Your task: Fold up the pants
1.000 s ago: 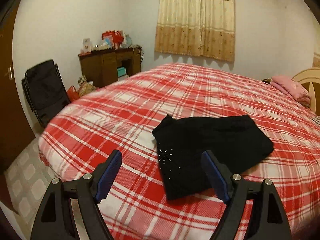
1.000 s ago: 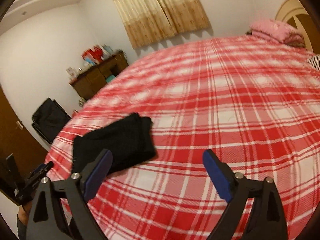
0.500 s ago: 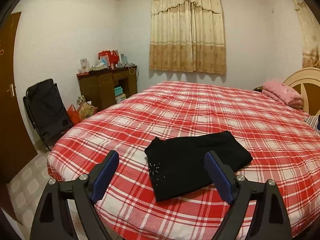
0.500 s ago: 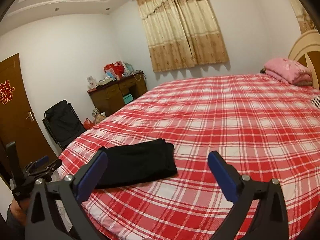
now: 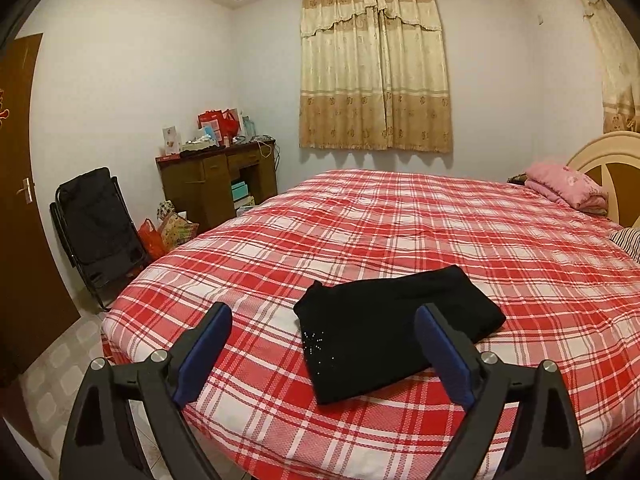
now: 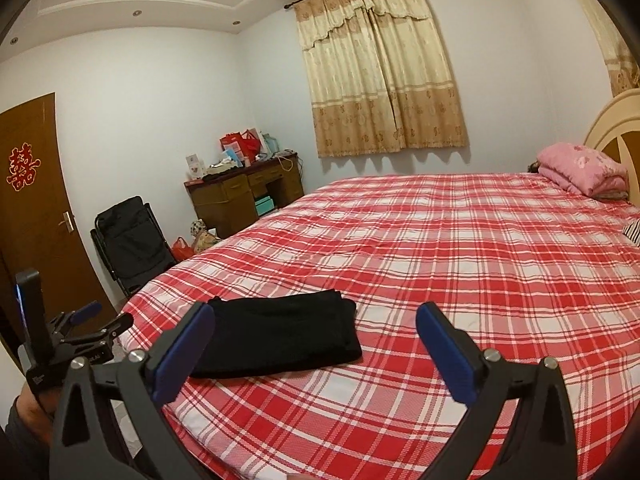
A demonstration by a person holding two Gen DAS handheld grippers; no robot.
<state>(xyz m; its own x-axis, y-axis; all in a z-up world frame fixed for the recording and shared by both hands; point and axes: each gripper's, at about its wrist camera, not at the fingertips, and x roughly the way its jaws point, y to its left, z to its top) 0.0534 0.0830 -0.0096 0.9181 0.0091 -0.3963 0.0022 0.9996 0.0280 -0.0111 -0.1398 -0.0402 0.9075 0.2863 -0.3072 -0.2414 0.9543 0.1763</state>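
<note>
A: Pants (image 5: pixel 394 326) — where did they lie at that moment?

B: On the bed (image 5: pixel 400 216), near its foot corner, folded into a compact black rectangle with a little cluster of sparkly studs showing on the end nearest the bed's edge. From the right wrist view the same pants (image 6: pixel 280 336) sat towards the bed's left foot corner, flat, with the stacked layers visible along one side.

A: And the grippers?

B: The left gripper (image 5: pixel 322 346) stood spread wide with nothing between its blue pads. The right gripper (image 6: pixel 314 350) was likewise wide apart and empty. Neither touched the cloth.

A: What had changed over the last second?

B: Both cameras had pulled back and risen. A second before, the pants filled much of the left view and the bed ran close under the fingers; now the curtain (image 5: pixel 376 68), the ceiling and the desk (image 5: pixel 218 182) beyond the bed's foot end were all in sight. The bundle itself had kept its shape and spot on the bed.

A: So what did that mean for the task?

B: I judged the folding finished, or very nearly: garment released, hands retreating, no loose leg or waistband hanging out that I could see.
</note>
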